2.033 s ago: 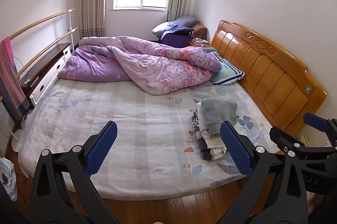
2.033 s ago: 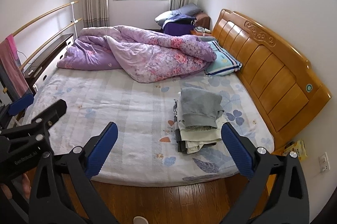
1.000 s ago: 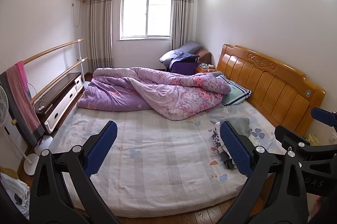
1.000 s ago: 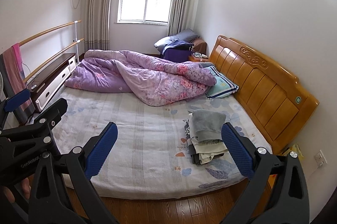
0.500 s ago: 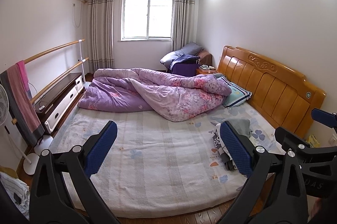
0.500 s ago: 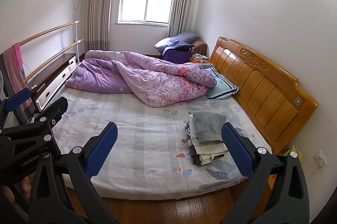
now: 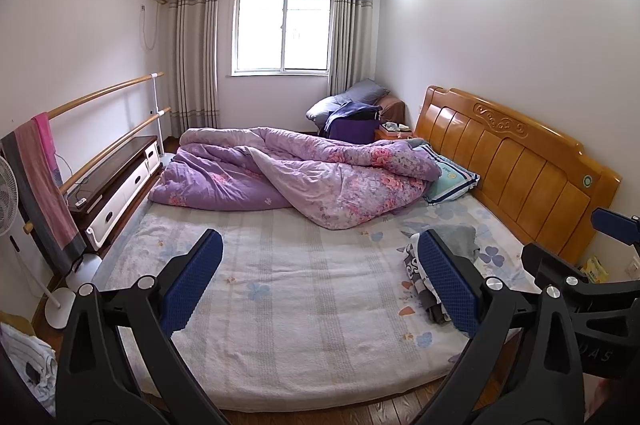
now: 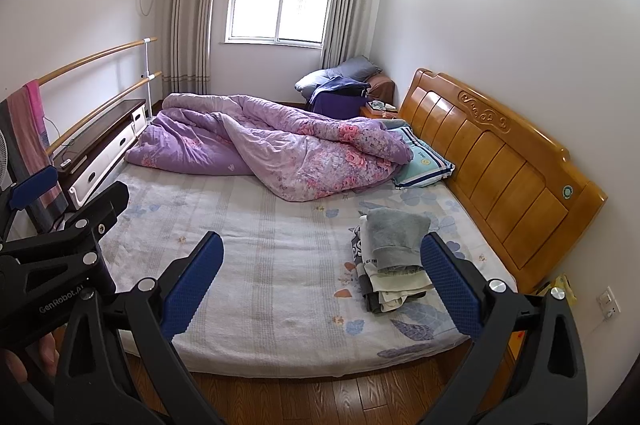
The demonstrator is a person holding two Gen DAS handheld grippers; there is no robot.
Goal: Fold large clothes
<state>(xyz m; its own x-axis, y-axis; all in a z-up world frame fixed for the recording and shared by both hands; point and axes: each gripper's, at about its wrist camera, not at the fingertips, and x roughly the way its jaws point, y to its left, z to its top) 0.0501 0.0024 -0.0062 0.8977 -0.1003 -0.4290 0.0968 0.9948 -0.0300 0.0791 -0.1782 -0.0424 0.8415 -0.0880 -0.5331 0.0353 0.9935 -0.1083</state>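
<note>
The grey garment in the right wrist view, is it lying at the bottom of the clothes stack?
No, the grey garment lies on top of the clothes stack, with the lighter folded pieces under it.

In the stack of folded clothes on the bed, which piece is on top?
The grey garment tops the stack of folded clothes; the black-and-white printed, cream and dark pieces all lie beneath it, only their edges showing.
</note>
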